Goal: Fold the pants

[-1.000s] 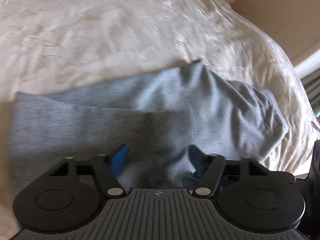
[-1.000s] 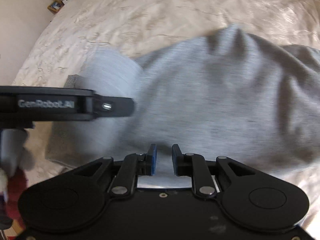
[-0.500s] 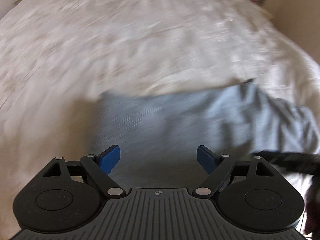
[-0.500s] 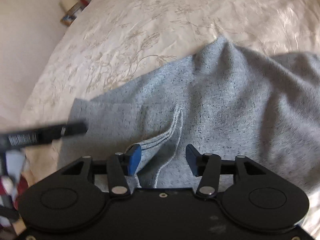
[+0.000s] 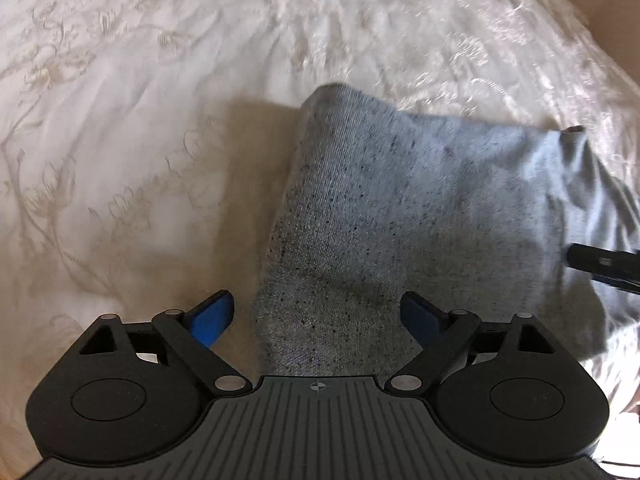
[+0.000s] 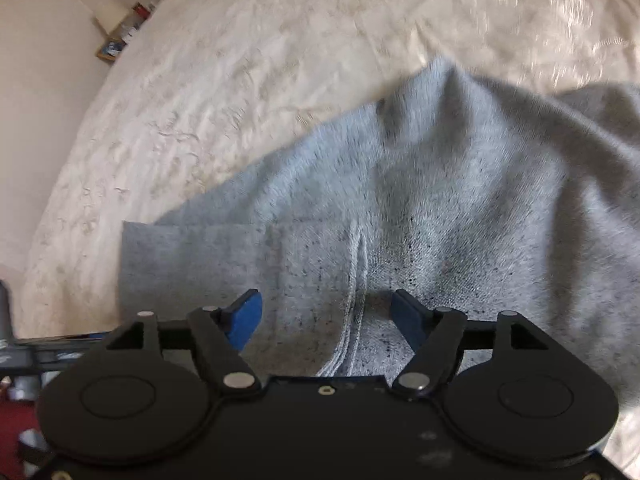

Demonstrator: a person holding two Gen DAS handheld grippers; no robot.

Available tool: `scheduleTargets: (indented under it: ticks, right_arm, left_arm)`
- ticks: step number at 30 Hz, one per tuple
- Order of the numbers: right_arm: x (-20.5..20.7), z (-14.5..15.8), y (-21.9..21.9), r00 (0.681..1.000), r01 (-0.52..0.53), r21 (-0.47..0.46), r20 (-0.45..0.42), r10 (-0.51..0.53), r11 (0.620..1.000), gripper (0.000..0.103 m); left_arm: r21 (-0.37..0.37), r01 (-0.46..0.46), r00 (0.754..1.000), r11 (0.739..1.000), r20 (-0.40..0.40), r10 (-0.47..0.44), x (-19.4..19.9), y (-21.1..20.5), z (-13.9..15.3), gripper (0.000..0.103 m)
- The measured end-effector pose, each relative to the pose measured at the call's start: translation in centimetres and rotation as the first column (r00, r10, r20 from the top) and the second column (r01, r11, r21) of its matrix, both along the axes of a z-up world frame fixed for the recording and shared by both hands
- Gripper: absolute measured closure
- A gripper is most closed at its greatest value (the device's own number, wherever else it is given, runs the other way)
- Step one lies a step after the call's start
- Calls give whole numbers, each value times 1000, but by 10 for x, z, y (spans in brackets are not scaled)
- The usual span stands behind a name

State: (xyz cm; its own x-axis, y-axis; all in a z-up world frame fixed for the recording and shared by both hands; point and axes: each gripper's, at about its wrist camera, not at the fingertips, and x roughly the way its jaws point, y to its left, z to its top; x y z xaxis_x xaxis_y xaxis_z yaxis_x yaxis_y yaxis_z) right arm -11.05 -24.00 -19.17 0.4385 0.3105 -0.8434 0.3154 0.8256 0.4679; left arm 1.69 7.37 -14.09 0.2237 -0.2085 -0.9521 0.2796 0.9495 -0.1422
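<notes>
The grey pants (image 5: 400, 216) lie folded over on a cream embroidered bedspread (image 5: 140, 100). My left gripper (image 5: 316, 316) is open and empty, just above the folded left edge of the pants. My right gripper (image 6: 326, 316) is open and empty over a stitched seam (image 6: 354, 292) of the pants (image 6: 440, 200). The right side of the pants is bunched and wrinkled. The tip of the right gripper shows at the right edge of the left wrist view (image 5: 604, 264).
The bedspread (image 6: 280, 60) stretches far around the pants. A cream wall (image 6: 44, 60) and a small shelf with items (image 6: 120, 36) lie beyond the bed's left side. A dark red floor patch (image 6: 16, 420) shows at lower left.
Both grippers opened and let go of the pants. The fabric dropped onto the bed. Both grippers pulled back a little and the left view shifted toward the pants' left edge.
</notes>
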Motion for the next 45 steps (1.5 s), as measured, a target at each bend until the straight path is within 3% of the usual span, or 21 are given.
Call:
scheduleTargets:
  ticks: [1,2,3,4,5,7,10,13,19,24,28,31,33,35,40,45]
  right_arm:
    - [2,-4,0,1000,8,13,-6,-8,1000,26]
    - [3,-6,1,1000,10,27,-6,-10,1000,35]
    - [5,-6,1,1000,7,46,-9,-7,999,50]
    - [8,-6,2,1000,-1,67,-23,2,998,82]
    - [10,-2,5,999,-13,58,-30,14,998,92]
    - [15,17,12,996,-92,6,18,92,996,94]
    - [25,61,28,967,-212,-110,123,225,971,94]
    - [38,78,33,954,-218,-202,160,252,955,95]
    - [66,32,31,977,-207,-221,4,213,953,94]
    - [51,23,27,985,-171,-231,-46,165,958,94]
    - [39,12,22,990,-131,-229,-77,116,965,94]
    - [36,7,17,994,-90,-212,-81,74,973,89]
    - [35,9,14,996,-61,-188,-74,48,980,80]
    - [29,13,12,998,-34,-174,-67,22,984,62]
    - [8,33,26,999,-26,-199,-31,21,980,59]
    - [-4,35,42,1000,-25,-205,-23,20,978,56]
  left_arm:
    - [-6,7,1000,1000,6,-7,-1,3,4,13]
    - [-10,14,1000,1000,14,-14,-2,5,8,13]
    - [-8,19,1000,1000,24,-19,-3,7,11,13]
    - [-5,21,999,1000,33,-21,-5,9,14,13]
    - [-5,22,999,1000,45,-21,-6,13,18,13]
    - [-14,20,998,1000,64,-19,-5,17,24,13]
    - [-27,34,995,999,98,-31,-4,15,34,12]
    - [-45,54,990,998,130,-47,6,3,37,12]
    - [-23,26,990,999,139,-23,35,-10,23,12]
    - [-29,-49,988,998,145,52,60,0,18,12]
    - [65,-20,994,998,108,12,80,3,-6,9]
    - [78,25,994,997,102,-33,86,7,-13,3]
    - [64,37,990,997,130,-45,81,11,-3,4]
    - [58,49,985,997,165,-58,69,16,10,4]
    - [-7,112,972,994,207,-108,17,36,33,4]
    - [-38,228,957,973,194,-217,-43,39,38,4]
